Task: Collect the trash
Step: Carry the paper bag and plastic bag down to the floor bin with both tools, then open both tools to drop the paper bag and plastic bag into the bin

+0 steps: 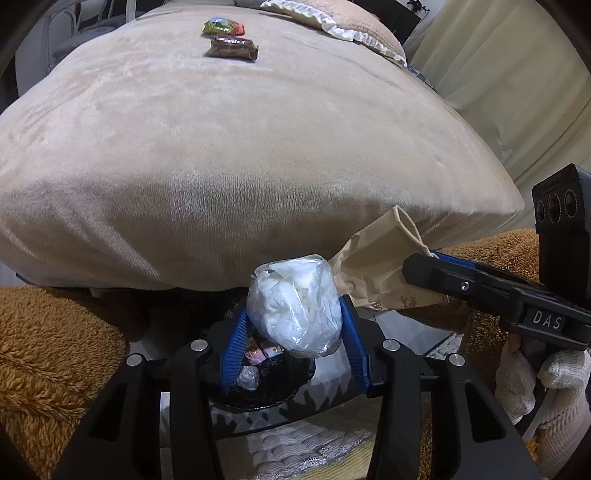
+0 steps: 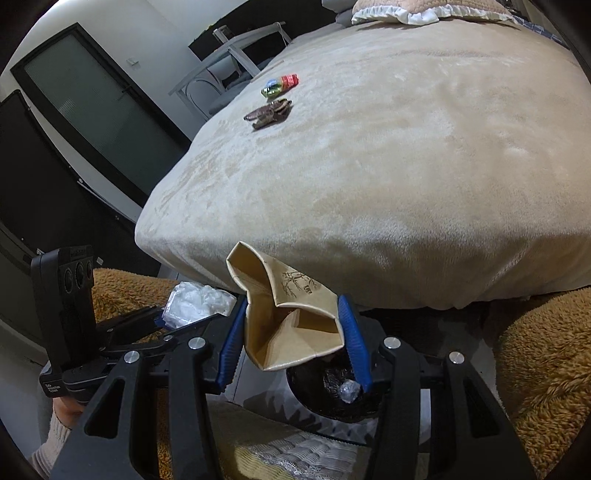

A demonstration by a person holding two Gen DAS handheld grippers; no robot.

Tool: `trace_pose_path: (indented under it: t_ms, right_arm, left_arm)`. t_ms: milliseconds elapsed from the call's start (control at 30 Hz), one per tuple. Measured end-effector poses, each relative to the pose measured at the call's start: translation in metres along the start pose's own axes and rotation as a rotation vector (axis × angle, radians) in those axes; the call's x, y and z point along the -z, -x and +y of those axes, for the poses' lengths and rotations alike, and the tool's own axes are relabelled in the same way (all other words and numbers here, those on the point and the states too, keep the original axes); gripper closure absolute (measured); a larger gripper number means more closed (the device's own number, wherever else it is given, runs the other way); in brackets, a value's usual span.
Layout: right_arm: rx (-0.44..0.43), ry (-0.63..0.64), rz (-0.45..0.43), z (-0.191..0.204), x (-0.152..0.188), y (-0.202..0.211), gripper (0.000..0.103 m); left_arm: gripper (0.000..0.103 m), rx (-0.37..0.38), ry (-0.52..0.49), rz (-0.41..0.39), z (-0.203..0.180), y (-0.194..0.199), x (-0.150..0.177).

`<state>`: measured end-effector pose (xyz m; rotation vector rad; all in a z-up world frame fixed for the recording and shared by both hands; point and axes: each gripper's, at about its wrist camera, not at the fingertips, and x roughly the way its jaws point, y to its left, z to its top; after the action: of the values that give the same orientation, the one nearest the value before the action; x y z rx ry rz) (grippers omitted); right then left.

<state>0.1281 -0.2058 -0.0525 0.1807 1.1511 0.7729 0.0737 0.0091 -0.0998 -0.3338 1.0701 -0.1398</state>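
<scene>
Down low, right under both tools, sits a black-lined trash bin, with a crumpled clear wrapper and some pink-printed scraps already inside it. Directly above its mouth, the left gripper is clamped on a clear plastic bag stuffed with white tissue, blue pads pressing it from both sides, the bundle bulging out between them. From the right wrist camera, that bin shows again, the same shiny wrapper lying at its edge. The right gripper is squeezing a crumpled brown paper bag, its open end flaring up and toward the bed; a small tree print shows on its side. The two loads hang just beside each other, both over the bin. Brown shaggy rug spreads out to either side on the floor.

Beyond, a beige plush blanket covers the bed. Well back on it lie two more pieces: a dark brown snack wrapper and, just behind it, a green-and-red wrapper, nearly touching. Farthest off, a frilled pillow rests at the head of the bed.
</scene>
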Motion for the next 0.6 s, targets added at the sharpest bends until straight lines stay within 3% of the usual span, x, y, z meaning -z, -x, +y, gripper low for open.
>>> trace_pose_path:
  t_ms: [333, 600]
  right_arm:
    - [0.01, -0.083, 0.153, -0.008, 0.009, -0.032, 0.052]
    - [0.003, -0.099, 0.172, -0.009, 0.012, -0.037, 0.049]
  left_arm:
    - [0.056, -0.002, 0.054, 0.104, 0.012, -0.021, 0.001]
    - [0.055, -0.008, 0.069, 0.129, 0.014, -0.023, 0.005]
